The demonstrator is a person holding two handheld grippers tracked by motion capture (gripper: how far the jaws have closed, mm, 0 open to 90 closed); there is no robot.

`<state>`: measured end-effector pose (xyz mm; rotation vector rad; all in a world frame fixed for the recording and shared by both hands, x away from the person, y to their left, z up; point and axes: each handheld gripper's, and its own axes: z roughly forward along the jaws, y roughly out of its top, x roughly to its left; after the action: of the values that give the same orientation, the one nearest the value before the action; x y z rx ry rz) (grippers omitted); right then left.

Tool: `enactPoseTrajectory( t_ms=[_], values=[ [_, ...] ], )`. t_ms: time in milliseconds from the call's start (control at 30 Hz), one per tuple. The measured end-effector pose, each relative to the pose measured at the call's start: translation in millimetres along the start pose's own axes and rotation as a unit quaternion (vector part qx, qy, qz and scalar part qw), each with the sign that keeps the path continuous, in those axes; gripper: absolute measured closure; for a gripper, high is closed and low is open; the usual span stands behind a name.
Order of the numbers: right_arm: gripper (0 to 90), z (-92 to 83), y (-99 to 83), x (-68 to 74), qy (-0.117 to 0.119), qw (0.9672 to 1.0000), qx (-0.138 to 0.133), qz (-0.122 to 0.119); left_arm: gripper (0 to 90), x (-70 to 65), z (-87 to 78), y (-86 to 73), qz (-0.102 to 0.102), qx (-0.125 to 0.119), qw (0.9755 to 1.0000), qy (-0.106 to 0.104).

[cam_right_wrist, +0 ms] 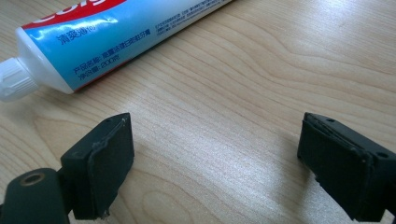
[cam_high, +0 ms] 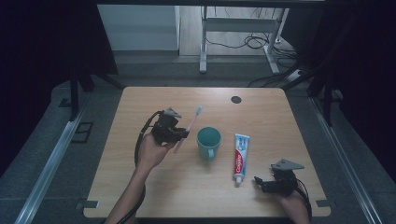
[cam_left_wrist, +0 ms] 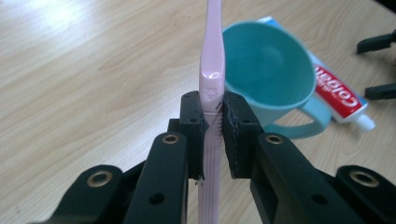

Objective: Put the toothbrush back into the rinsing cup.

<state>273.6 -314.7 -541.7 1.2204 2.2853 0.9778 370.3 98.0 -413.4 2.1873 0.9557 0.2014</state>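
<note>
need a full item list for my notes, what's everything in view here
toothbrush: one, pink, clamped by its handle in the left gripper, lifted off the table left of the cup
cup: one, teal with a handle, upright at the middle of the table
toothpaste tube: one, white, blue and red with a white cap, lying flat right of the cup, cap toward the person
table: one, light wood, with a dark round hole cover near its far edge
desk frame and cables: on the floor behind the table
left gripper: one, black, fingers shut on the toothbrush
right gripper: one, black, fingers wide open, low over the table near the tube's cap
forearms: two, coming in from the near edge
</note>
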Motion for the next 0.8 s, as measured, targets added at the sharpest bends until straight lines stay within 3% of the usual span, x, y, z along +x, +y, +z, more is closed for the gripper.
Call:
enactPoseTrajectory(
  t_ms=[800],
  values=[
    [10.3,0.0,0.0,-0.1,0.0,1.0,0.0,-0.001,79.2,-25.3,3.6,33.3,0.021,-0.065,0.9975,-0.017]
  ],
)
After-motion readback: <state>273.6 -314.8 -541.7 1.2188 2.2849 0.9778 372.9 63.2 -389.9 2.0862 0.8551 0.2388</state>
